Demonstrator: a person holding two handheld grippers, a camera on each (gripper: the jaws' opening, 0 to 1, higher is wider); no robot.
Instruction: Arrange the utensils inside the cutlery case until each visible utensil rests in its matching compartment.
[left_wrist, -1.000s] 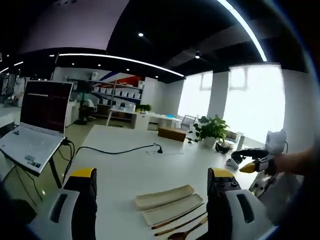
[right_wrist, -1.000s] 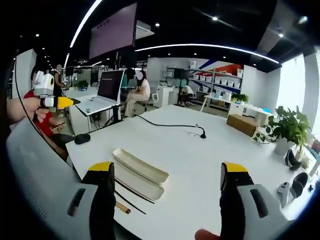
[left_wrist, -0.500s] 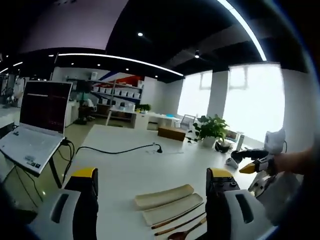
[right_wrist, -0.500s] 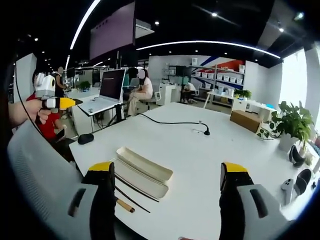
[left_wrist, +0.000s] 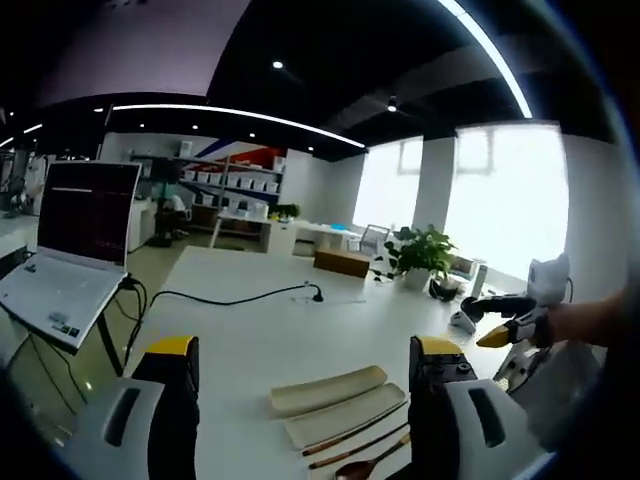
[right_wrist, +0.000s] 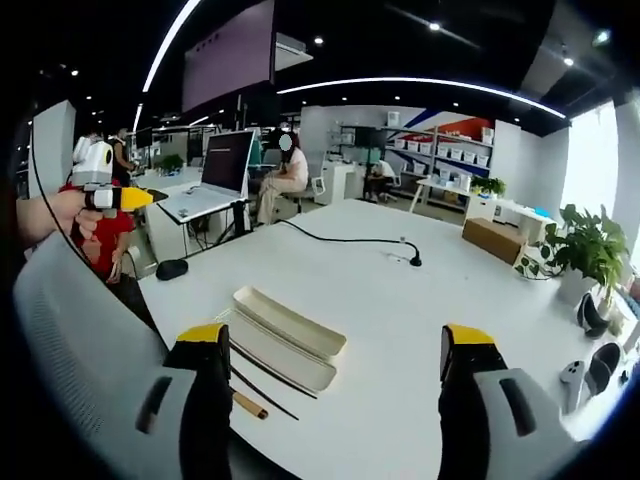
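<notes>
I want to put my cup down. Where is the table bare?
Bare table lies between the cutlery case and the plant, this side of the black cable. It's crowded near the case, where chopsticks lie.

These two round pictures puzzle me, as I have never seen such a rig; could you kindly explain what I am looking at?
A person holds a two-fingered gripper in each hand, and a fisheye camera rides on each. The left gripper and the right gripper are both open and hold nothing. On the white table lie the two halves of a cream cutlery case, with dark chopsticks beside them; a wooden spoon shows in the left gripper view. A black cable crosses the table, and potted plants stand at its far end.
</notes>
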